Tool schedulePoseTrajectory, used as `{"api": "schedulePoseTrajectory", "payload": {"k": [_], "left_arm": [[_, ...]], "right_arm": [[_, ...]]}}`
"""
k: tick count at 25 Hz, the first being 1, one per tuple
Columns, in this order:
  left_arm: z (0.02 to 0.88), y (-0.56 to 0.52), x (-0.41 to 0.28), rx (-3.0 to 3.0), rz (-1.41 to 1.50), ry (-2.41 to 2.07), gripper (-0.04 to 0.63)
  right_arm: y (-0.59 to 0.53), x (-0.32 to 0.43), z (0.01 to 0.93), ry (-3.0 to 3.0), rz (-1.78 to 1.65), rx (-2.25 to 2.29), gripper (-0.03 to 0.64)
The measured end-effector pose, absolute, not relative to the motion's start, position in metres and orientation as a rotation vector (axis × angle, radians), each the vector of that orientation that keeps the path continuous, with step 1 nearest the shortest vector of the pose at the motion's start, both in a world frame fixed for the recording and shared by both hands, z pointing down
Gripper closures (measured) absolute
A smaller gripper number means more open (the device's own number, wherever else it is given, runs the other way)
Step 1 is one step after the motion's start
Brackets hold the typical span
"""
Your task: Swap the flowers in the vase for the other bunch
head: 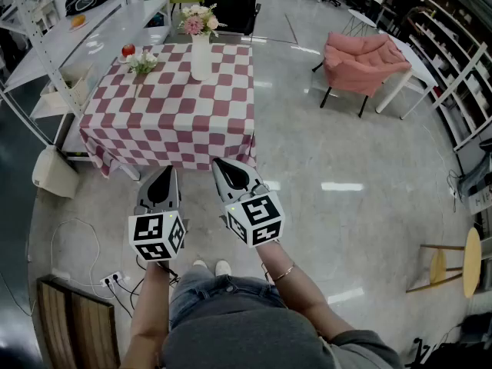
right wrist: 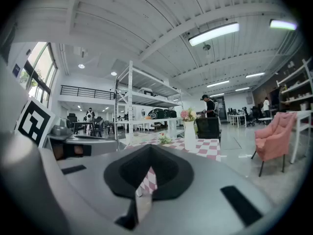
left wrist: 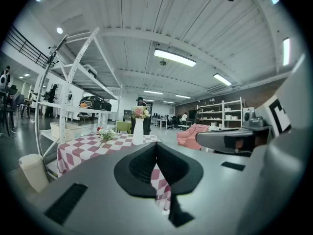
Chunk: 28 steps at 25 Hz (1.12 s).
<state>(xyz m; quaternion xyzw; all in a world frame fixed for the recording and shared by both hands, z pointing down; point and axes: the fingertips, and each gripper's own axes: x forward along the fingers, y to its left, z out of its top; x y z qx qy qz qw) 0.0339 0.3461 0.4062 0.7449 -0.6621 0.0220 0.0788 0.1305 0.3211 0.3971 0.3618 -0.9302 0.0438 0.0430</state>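
Both the left tool [head: 166, 171] and right tool [head: 219, 163] are closed and empty, with the bench [head: 169, 118] and its vase [head: 201, 57] well ahead of them.

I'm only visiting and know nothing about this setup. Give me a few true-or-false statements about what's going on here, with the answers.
1. The white vase holds pink flowers. True.
2. The other bunch lies on the floor. False: it lies on the checked table, left of the vase in the head view.
3. The left tool and the right tool are both shut and empty. True.
4. The right tool grips the vase. False: it is short of the table and touches nothing.
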Motion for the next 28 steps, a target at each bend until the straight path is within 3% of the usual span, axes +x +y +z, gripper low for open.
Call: {"api": "schedulePoseTrajectory", "payload": {"k": [28], "left_arm": [[0.412,0.262,0.000,2.212,0.024,-1.965,0.578]], "right_arm": [[0.232,0.115,0.415,-2.765,0.175,1.186,0.607]]}}
